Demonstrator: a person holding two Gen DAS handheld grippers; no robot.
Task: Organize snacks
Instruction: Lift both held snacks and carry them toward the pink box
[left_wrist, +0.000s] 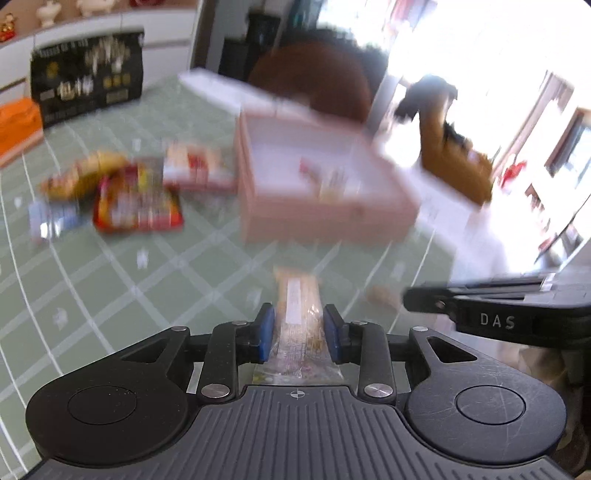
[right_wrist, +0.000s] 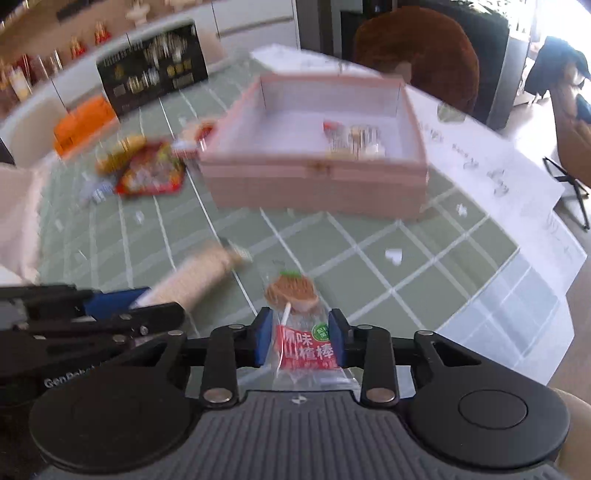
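Both claws are carrying snacks: the left claw (left_wrist: 300, 332) is pinching a long tan wrapped bar (left_wrist: 297, 295) between its blue pads, and the right claw (right_wrist: 300, 338) is clamping narrowly on a wrapped hawthorn lollipop (right_wrist: 295, 295), gripping the red-labelled part of the wrapper while the round candy is sticking out ahead of the fingers. The pink box (right_wrist: 317, 184) is sitting open on the green checked desk (right_wrist: 369, 258) ahead of both claws, already holding a few packets (right_wrist: 352, 138). To do this well, each claw is probably needing to clear the near wall before letting go, one at a time since they are travelling side by side. The loose snack pile (right_wrist: 147, 170) is lying ahead and left of the claws, beside the box; white papers (right_wrist: 498, 177) are lying to the right.
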